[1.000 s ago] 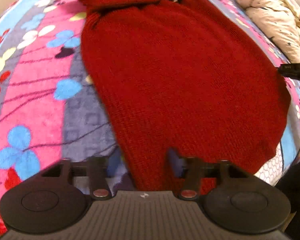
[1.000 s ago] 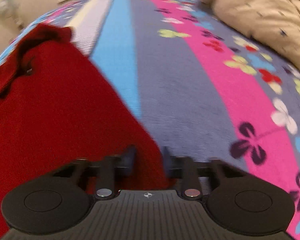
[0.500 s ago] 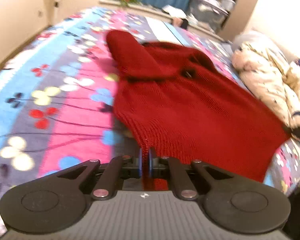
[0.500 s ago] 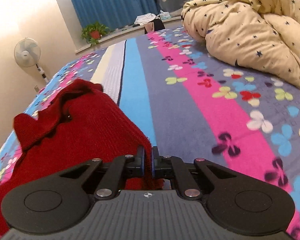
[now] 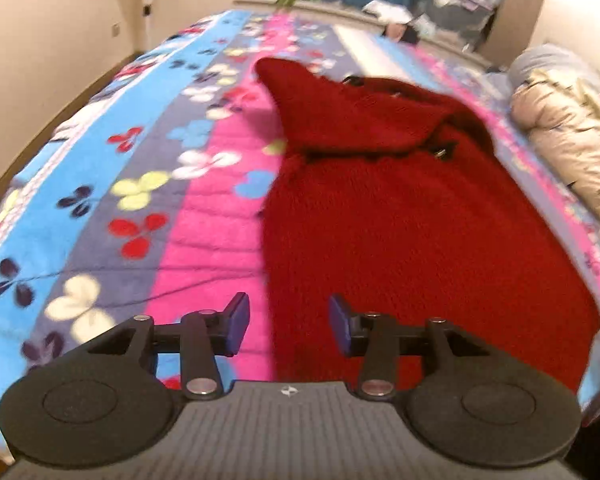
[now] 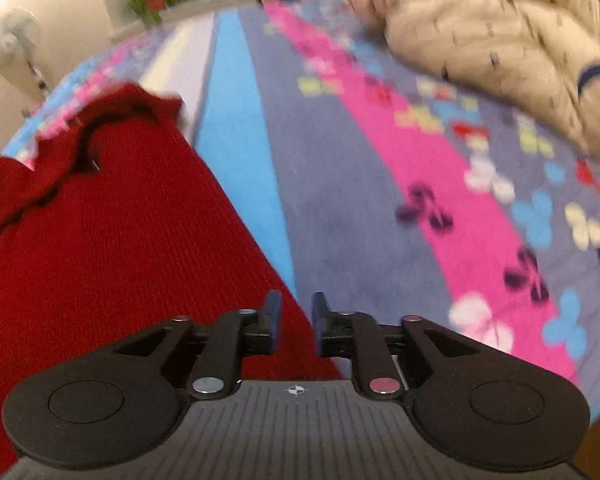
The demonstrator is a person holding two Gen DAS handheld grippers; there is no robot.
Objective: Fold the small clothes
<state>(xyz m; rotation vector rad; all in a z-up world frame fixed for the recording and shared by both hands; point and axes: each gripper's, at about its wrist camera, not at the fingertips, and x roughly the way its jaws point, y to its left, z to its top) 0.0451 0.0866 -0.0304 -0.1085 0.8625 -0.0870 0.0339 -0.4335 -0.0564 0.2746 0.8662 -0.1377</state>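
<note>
With the red knitted sweater (image 5: 400,220) spread flat on the striped floral blanket (image 5: 148,184), both the left gripper (image 5: 286,326) and right gripper (image 6: 296,316) hover fingers apart at its hem corners, probably between folds; next they must regrip.

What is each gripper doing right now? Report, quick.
Left gripper: open, holding nothing, over the near edge of the red sweater.
Right gripper: open, narrower gap, holding nothing.
</note>
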